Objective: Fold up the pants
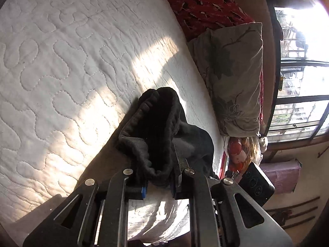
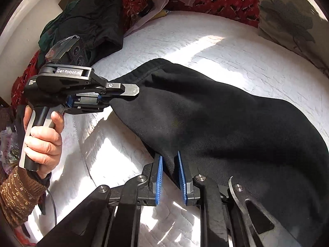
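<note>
Black fleece: pants (image 2: 216,123) spread across a white quilted bed (image 2: 205,47), waistband end raised off the quilt, far end lying flat.
Left claw (image 2: 115,100): clamped on the gathered waistband (image 1: 152,135), cloth bunched and ribbed between the fingers; held up by a hand (image 2: 43,142) in a brown patterned sleeve.
Right claw (image 2: 170,177): narrow, blue ridged pads (image 2: 159,177) set either side of a pinch of the near edge; whether actually pressing, cannot tell.
Reason for the hold: likely two points along one side, taken to lift and lay that side over in a fold.
Textures: soft, matte knit, slack and prone to sag; quilt stitched in wavy loops, streaked with sunlight.
Surroundings: grey flowered pillow (image 1: 236,78) and red patterned cloth (image 1: 201,4) at the bed's far edge, dark clothes heap (image 2: 90,18) beyond the left claw.
</note>
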The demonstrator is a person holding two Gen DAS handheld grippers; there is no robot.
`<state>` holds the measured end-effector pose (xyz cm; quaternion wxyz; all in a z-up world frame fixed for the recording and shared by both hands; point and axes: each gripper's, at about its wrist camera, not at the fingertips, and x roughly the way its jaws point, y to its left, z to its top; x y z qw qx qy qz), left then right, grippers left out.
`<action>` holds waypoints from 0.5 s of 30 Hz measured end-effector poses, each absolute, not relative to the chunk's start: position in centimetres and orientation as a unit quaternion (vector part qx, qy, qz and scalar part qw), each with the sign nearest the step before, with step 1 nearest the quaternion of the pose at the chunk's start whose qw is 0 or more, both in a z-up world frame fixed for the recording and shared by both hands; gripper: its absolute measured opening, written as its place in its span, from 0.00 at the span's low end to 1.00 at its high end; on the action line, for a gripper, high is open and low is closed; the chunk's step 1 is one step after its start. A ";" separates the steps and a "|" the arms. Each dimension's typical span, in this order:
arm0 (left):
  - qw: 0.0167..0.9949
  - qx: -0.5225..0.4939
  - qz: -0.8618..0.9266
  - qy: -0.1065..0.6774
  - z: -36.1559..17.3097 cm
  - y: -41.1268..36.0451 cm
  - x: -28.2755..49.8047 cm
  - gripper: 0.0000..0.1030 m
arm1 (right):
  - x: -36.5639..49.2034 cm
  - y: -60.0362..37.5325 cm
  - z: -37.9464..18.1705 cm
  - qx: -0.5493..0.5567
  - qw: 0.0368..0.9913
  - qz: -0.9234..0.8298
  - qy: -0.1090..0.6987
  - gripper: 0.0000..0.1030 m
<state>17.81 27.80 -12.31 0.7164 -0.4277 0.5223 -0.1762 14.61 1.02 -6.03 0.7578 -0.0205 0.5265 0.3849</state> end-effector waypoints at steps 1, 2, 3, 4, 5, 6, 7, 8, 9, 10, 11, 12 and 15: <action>0.731 -0.413 -0.166 0.517 -11.6 28.0 17.3 0.23 | 14.9 0.4 -5.7 0.007 0.757 0.388 0.526 0.26; 0.748 -0.395 -0.147 0.513 -10.9 28.3 16.9 0.34 | 15.2 -0.2 -5.4 0.034 0.756 0.389 0.526 0.31; 0.758 -0.384 -0.130 0.510 -10.7 28.7 16.6 0.41 | 15.5 -0.7 -5.3 0.057 0.754 0.390 0.526 0.32; 0.761 -0.384 -0.115 0.510 -10.8 29.2 16.6 0.53 | 15.8 -1.1 -5.2 0.078 0.753 0.388 0.525 0.32; 0.753 -0.394 -0.104 0.517 -11.2 29.8 16.6 0.53 | 15.9 -1.4 -5.1 0.086 0.755 0.384 0.524 0.32; 0.744 -0.410 -0.112 0.516 -11.5 30.2 16.6 0.53 | 15.9 -1.5 -5.1 0.089 0.760 0.379 0.521 0.32; 0.739 -0.424 -0.123 0.509 -11.3 30.2 16.5 0.53 | 15.9 -1.5 -5.0 0.089 0.764 0.376 0.517 0.32; 0.741 -0.433 -0.139 0.494 -10.7 30.0 16.2 0.53 | 15.8 -1.5 -5.2 0.089 0.765 0.376 0.516 0.32; 0.749 -0.431 -0.158 0.478 -9.8 29.4 16.0 0.53 | 15.7 -1.3 -5.4 0.090 0.762 0.378 0.518 0.31; 0.759 -0.421 -0.175 0.465 -8.8 28.6 16.0 0.53 | 15.4 -1.0 -5.7 0.085 0.759 0.383 0.520 0.29; 0.769 -0.406 -0.188 0.456 -7.8 27.6 16.0 0.53 | 15.0 -0.6 -6.1 0.073 0.757 0.385 0.523 0.28; 0.776 -0.393 -0.202 0.450 -7.1 26.6 16.1 0.53 | 14.5 -0.1 -6.4 0.057 0.757 0.382 0.527 0.27; 0.787 -0.343 -0.196 0.473 -7.2 24.1 17.6 0.55 | 13.6 0.9 -7.8 0.024 0.756 0.368 0.541 0.22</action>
